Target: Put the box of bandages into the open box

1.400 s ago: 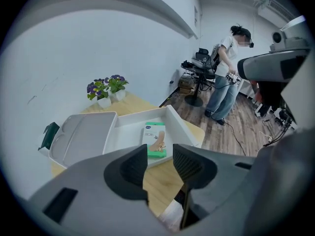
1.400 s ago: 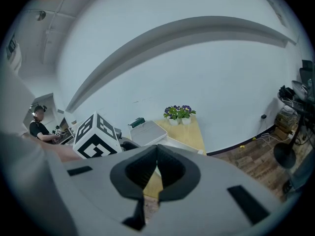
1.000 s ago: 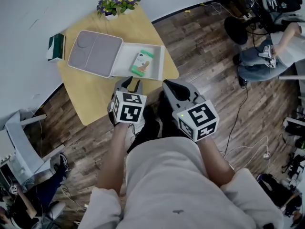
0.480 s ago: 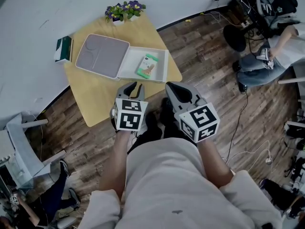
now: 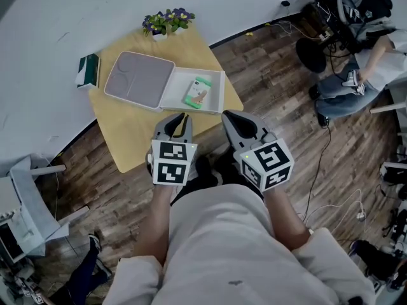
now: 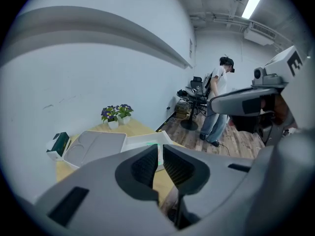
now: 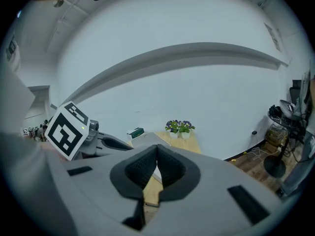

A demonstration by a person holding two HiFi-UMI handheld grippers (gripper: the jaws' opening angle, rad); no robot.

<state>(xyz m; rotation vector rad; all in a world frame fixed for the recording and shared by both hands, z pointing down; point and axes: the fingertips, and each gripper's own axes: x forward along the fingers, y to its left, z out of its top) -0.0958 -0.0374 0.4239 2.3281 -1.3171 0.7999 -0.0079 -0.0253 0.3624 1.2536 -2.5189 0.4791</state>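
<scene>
The green bandage box [image 5: 198, 91] lies inside the white tray of the open box [image 5: 219, 88], whose grey lid [image 5: 138, 76] lies folded out to the left on the yellow table [image 5: 121, 132]. My left gripper [image 5: 180, 117] hangs over the table's near edge, short of the open box. Its jaws have just been closing, and only a narrow slit with nothing in it remains between them. In the left gripper view a green sliver of the bandage box [image 6: 149, 143] shows just beyond the left gripper [image 6: 160, 149]. My right gripper [image 5: 227, 114] is shut and empty beside it.
A pot of purple flowers [image 5: 166, 23] stands at the table's far corner, and a green-and-white carton [image 5: 87, 69] at its left corner. A seated person [image 5: 362, 62] and cables are at the right on the wood floor. Grey furniture [image 5: 25, 196] stands at the lower left.
The left gripper's jaws have come closer together and it has lifted a little. Both grippers stay near the table's front edge, and the bandage box has not moved.
</scene>
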